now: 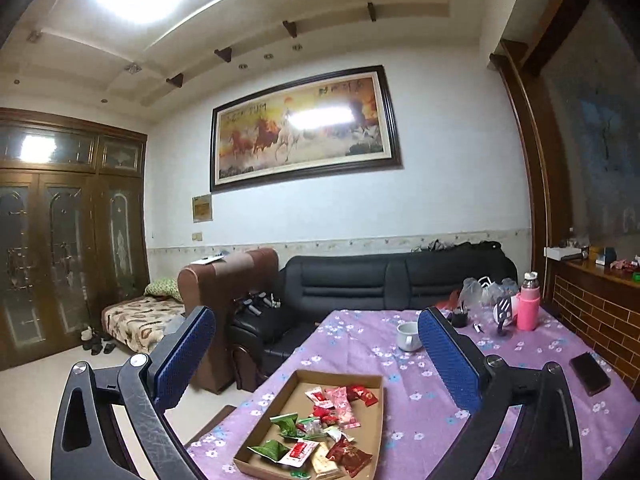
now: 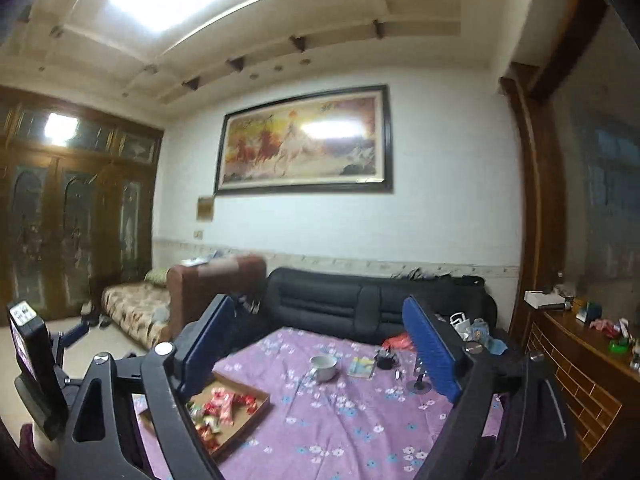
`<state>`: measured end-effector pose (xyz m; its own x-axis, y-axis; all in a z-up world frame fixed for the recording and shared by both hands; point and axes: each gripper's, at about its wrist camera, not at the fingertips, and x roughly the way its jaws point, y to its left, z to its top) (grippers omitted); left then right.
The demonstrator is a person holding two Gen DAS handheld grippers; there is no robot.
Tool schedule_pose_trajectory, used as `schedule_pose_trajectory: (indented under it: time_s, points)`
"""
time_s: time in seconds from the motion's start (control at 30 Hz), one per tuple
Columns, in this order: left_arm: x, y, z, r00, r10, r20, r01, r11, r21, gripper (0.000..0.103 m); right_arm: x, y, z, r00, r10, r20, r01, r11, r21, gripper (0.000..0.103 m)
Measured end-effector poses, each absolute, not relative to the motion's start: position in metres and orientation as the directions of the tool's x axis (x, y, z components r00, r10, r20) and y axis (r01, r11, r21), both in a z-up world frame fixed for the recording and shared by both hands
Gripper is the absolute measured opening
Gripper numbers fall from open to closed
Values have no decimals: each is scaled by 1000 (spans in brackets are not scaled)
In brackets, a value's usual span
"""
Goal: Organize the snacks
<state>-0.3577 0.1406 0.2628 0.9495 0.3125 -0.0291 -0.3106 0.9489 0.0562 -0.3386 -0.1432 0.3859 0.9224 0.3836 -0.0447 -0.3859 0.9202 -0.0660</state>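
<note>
A shallow cardboard tray (image 1: 374, 408) lies on the purple flowered tablecloth (image 1: 408, 400) and holds several wrapped snacks (image 1: 332, 420) in red, pink and green. In the right wrist view the same tray (image 2: 260, 400) sits low at the left, partly behind a finger. My left gripper (image 1: 316, 356) is held level above the near table edge, open, with nothing between its blue pads (image 1: 450, 360). My right gripper (image 2: 320, 344) is raised too, open and empty, looking across the table.
A white cup (image 1: 408, 336), a pink bottle (image 1: 528, 304), a small fan, plastic bags and a dark phone (image 1: 590, 372) stand on the table's far and right parts. A black sofa (image 1: 384, 284) and a brown armchair lie beyond. A wooden counter (image 2: 584, 360) runs along the right.
</note>
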Motion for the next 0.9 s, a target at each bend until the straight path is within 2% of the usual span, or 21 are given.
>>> schedule_pose_trajectory:
  time_s: [0.1, 0.17, 0.3, 0.53, 0.63, 0.77, 0.9]
  points:
    - [-369, 140, 265, 941, 338, -5, -337, 940, 52, 103, -323, -119, 370, 896, 418, -152, -431, 899, -72, 91]
    - [-367, 145, 257, 948, 318, -30, -318, 948, 19, 103, -304, -104, 342, 869, 443, -223, -463, 885, -47, 91]
    - [-336, 159, 226, 945, 248, -214, -257, 966, -14, 103, -258, -68, 266, 809, 470, -353, -493, 869, 28, 91]
    - [-290, 188, 168, 848, 341, -405, -372, 928, 2, 103, -205, -12, 141, 672, 486, -559, -505, 853, 134, 91]
    - [-271, 193, 149, 821, 331, -466, -377, 926, -6, 103, -203, 7, 117, 639, 477, -603, -536, 839, 95, 91]
    - [-249, 194, 124, 787, 321, -527, -375, 927, 5, 103, -202, 23, 105, 662, 441, -606, -558, 830, -7, 91]
    - [-228, 198, 106, 767, 296, -569, -369, 929, -14, 103, -191, 27, 101, 653, 437, -619, -566, 824, -15, 91]
